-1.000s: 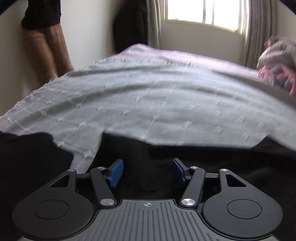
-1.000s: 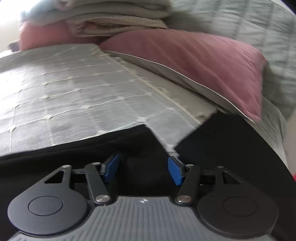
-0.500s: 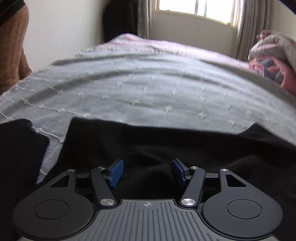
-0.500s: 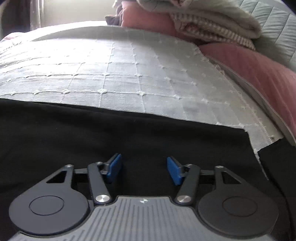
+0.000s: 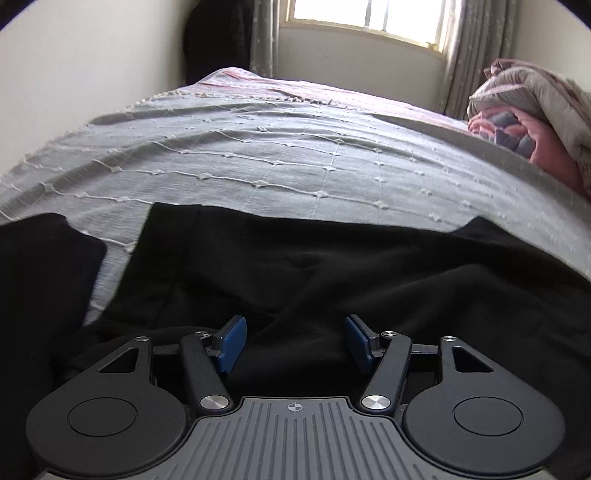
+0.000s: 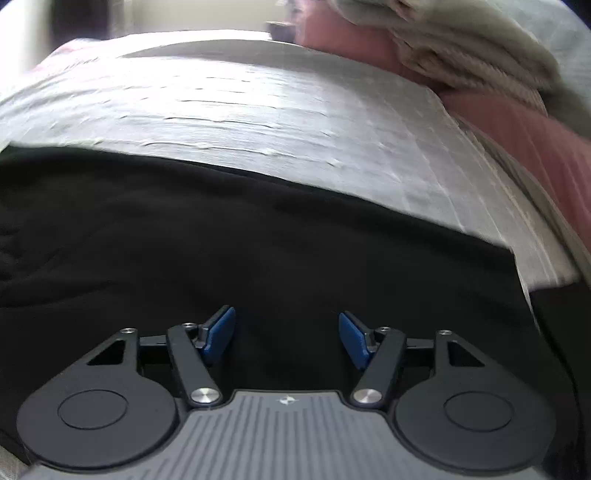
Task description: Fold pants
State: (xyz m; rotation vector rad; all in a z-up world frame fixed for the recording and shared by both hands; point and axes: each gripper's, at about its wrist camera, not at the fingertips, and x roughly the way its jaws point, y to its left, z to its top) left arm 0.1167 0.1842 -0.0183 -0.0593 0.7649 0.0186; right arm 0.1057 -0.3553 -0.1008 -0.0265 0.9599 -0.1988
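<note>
Black pants lie spread on a grey bedspread, with wrinkles and a fold just ahead of my left gripper. That gripper is open, low over the cloth, holding nothing. A separate dark flap of the pants lies at the left. In the right wrist view the pants fill the lower half, lying fairly flat. My right gripper is open just above them, holding nothing. That view is blurred.
A stack of folded blankets and a pink pillow sits at the right of the bed; it also shows in the right wrist view. A window with curtains and a white wall stand beyond the bed.
Both grippers have swung and dropped over the pants, so black cloth now fills more of each view. Both stay open. The person at the left wall is out of view.
</note>
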